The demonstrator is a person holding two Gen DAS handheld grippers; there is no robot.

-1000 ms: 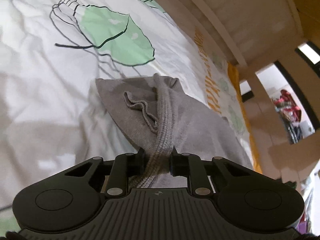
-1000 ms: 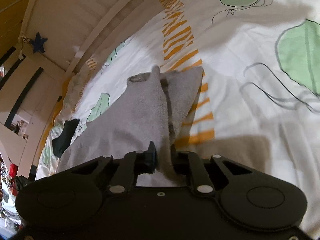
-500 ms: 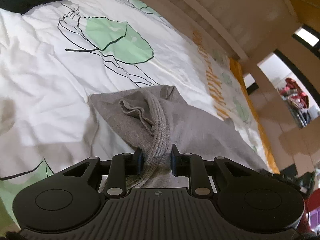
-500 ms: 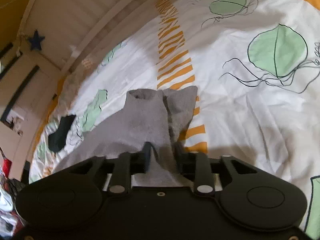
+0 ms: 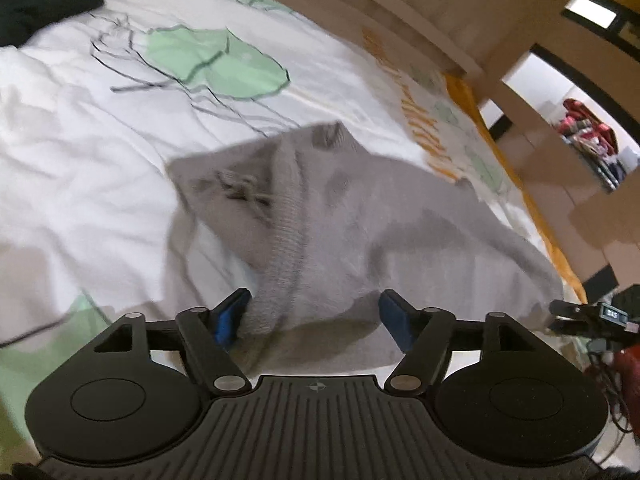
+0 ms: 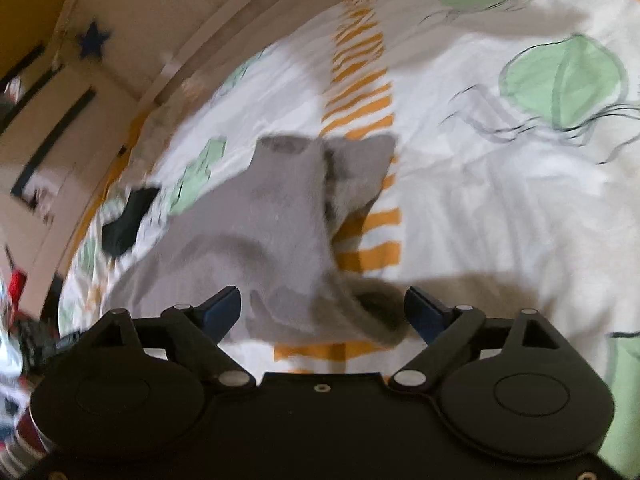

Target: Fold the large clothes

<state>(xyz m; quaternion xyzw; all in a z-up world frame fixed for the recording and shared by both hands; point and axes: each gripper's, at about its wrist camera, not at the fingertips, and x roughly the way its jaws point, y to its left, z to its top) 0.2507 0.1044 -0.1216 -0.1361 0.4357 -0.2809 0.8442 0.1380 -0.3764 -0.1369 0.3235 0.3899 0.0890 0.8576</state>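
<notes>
A grey knit garment [image 5: 360, 208] lies on the white bedspread [image 5: 80, 152] with green leaf prints. Its ribbed hem [image 5: 286, 216] runs toward my left gripper [image 5: 314, 316], which is open, jaws wide apart, with the near cloth edge lying between them. In the right wrist view the same grey garment [image 6: 280, 216] lies folded over itself. My right gripper [image 6: 322, 312] is open, with the cloth's near corner resting loose between its fingers. Both views are motion-blurred.
A black garment [image 5: 44, 0] lies at the bed's far left, also visible in the right wrist view [image 6: 128, 220]. A pale wooden bed frame [image 5: 400, 12] curves behind. The orange bed edge [image 5: 520, 184] borders the floor, with cluttered shelves [image 5: 592, 140] beyond.
Both grippers were shut on the grey garment and have opened, letting it drop onto the bedspread. Both have pulled back slightly.
</notes>
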